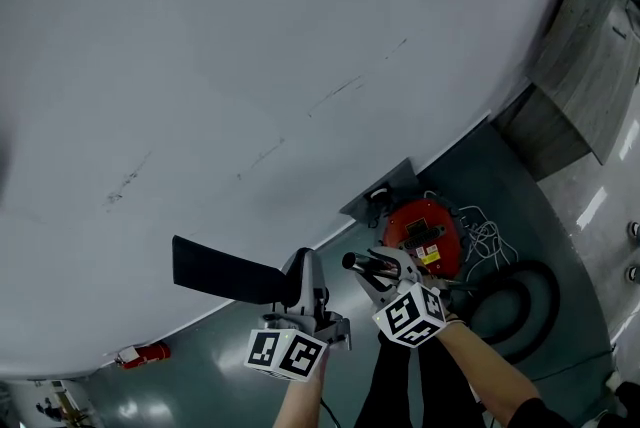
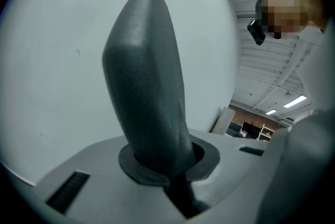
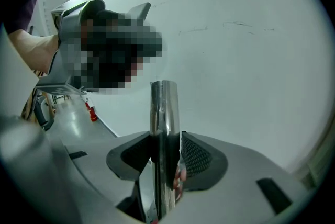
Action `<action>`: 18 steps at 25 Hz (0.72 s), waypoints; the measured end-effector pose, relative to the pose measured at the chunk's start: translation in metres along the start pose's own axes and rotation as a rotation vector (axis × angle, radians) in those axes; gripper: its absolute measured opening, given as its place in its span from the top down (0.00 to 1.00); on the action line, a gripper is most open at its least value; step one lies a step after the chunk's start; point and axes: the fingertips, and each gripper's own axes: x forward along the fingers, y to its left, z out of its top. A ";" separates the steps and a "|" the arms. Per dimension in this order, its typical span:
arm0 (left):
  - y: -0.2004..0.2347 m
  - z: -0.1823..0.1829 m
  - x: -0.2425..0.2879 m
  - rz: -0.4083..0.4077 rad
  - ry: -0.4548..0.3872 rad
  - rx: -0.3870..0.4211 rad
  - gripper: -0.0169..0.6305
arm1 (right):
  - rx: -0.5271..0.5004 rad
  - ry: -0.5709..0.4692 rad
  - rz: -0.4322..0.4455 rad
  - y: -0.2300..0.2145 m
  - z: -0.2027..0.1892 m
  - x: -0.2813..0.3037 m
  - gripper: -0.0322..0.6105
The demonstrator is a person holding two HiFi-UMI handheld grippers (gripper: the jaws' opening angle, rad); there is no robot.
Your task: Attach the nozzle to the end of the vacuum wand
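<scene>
The black flat nozzle (image 1: 230, 274) sticks out to the left of my left gripper (image 1: 303, 278), which is shut on its neck. In the left gripper view the nozzle (image 2: 146, 87) rises from between the jaws of the left gripper (image 2: 170, 165) and fills the middle. My right gripper (image 1: 378, 268) is a short way to the right, with the chrome vacuum wand (image 1: 355, 262) poking out of it towards the nozzle. In the right gripper view the wand (image 3: 163, 108) stands between the pads of the right gripper (image 3: 163, 149), and both pads lie against its sides. Wand end and nozzle are apart.
A red vacuum canister (image 1: 425, 231) sits on the floor below my hands. A coiled black hose (image 1: 520, 301) and a loose white cable (image 1: 488, 238) lie beside it. A pale wall (image 1: 250, 66) fills most of the view. A red extinguisher (image 1: 145, 354) stands at its foot.
</scene>
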 end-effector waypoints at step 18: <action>-0.002 -0.006 0.026 -0.039 -0.038 0.002 0.92 | -0.043 -0.023 -0.007 0.003 0.001 -0.003 0.72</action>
